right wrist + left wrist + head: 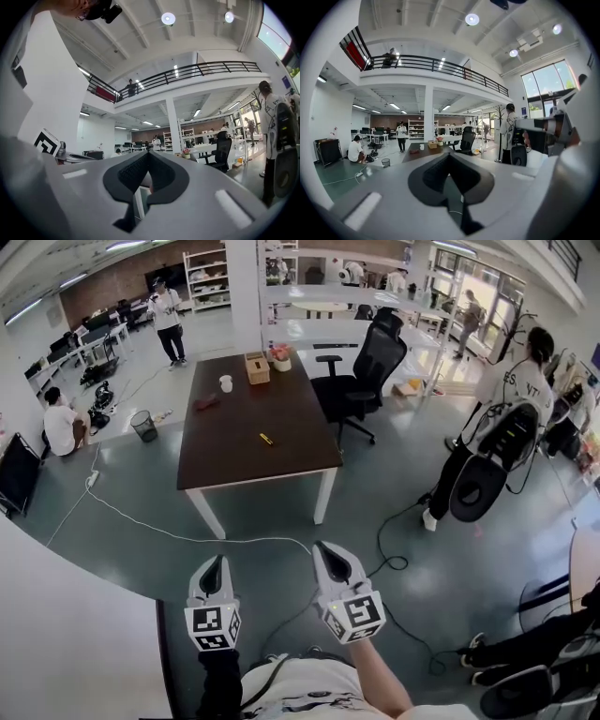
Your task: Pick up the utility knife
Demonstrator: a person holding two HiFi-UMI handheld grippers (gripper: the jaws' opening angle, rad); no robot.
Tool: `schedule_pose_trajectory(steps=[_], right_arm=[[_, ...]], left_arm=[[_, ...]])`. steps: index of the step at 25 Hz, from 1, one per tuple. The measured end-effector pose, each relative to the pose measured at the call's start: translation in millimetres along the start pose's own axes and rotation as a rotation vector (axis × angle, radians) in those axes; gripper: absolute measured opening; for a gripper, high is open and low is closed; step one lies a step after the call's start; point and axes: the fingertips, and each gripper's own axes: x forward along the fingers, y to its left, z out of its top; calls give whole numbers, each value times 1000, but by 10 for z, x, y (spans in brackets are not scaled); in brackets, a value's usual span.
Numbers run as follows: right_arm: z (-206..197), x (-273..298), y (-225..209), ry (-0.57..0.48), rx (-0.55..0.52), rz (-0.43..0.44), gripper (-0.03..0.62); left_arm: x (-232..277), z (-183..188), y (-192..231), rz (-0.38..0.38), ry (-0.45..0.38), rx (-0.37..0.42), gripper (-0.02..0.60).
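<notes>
Left fingers: the left gripper (449,155) has its jaws together, tips meeting; matte dark pads (429,177) set in smooth grey shells; nothing between them.
Right fingers: the right gripper (149,153) is likewise closed tip to tip; its dark pads (131,174) show a fine grid texture; empty.
Gripper bodies: in the head view both are side by side, low in the frame – left gripper (215,564), right gripper (330,552); each carries a white cube with black square markers.
Position: both are held over glossy grey floor (394,512), short of the table's near edge, touching nothing.
Utility knife: the utility knife (266,439) is a small yellow bar lying flat on the table top, right of centre; well apart from both grippers.
Table: the table (234,446) is rectangular, with a dark brown top and white legs.
Far end of table: wooden tissue box (257,367); white cup (226,383); reddish cloth (206,402); small flower pot (280,358) – all well apart from the knife.
Surroundings: black office chair (370,367) just beside the table's right edge; thin white cable (187,538) trailing across the floor.
</notes>
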Motion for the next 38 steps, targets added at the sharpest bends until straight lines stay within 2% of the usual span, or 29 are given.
schedule_pose_trajectory(steps=[11, 15, 20, 26, 32, 38], right_arm=[[4, -38, -95, 24, -13, 12, 2], [-84, -90, -140, 65, 10, 50, 2], [-219, 6, -188, 109, 60, 47, 2], [-262, 509, -205, 115, 56, 32, 2], [-106, 1085, -228, 78, 28, 0, 2], [-234, 1421, -272, 119, 32, -20, 2]], left_arm=[[83, -10, -180, 7, 20, 0, -2], [33, -127, -295, 24, 64, -10, -2], [34, -273, -218, 36, 126, -24, -2], [500, -221, 98, 10, 114, -34, -2], [1052, -44, 455, -43, 85, -39, -2], [1395, -106, 581, -81, 115, -59, -2]])
